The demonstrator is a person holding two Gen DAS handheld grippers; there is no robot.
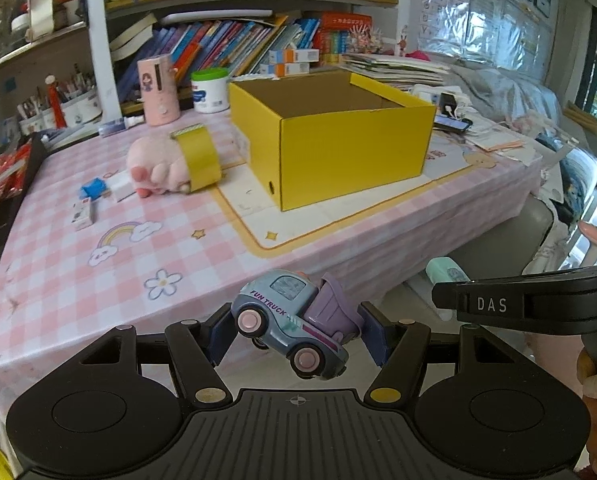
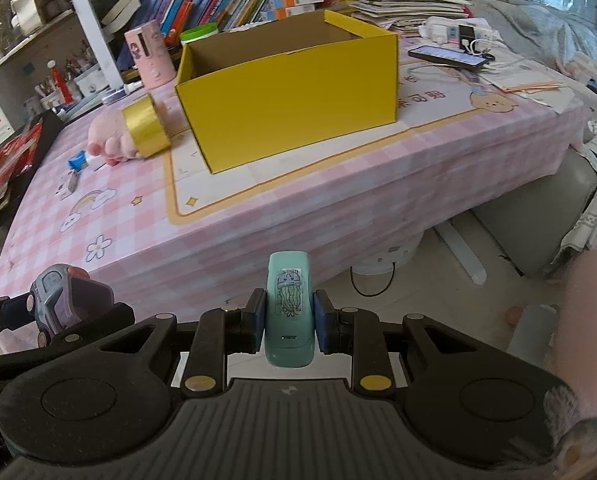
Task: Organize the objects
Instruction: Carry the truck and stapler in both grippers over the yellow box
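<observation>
My left gripper [image 1: 296, 330] is shut on a grey-blue toy truck [image 1: 286, 320] with a purple tipper, held tilted in front of the table's near edge. The truck also shows in the right wrist view [image 2: 54, 296]. My right gripper [image 2: 288, 316] is shut on a mint-green oblong device [image 2: 288, 304] with a sticker, held upright off the table's edge; its top shows in the left wrist view [image 1: 446, 272]. An open, empty yellow box [image 1: 338, 136] [image 2: 286, 92] stands on the pink checked table [image 1: 118, 264].
A pink plush toy [image 1: 154, 168] with a gold tape roll [image 1: 200, 158] on it lies left of the box. Small blue and white items [image 1: 94, 190] lie further left. A pink cylinder [image 1: 158, 90], a white jar [image 1: 209, 90], books and a phone [image 2: 448, 56] crowd the back.
</observation>
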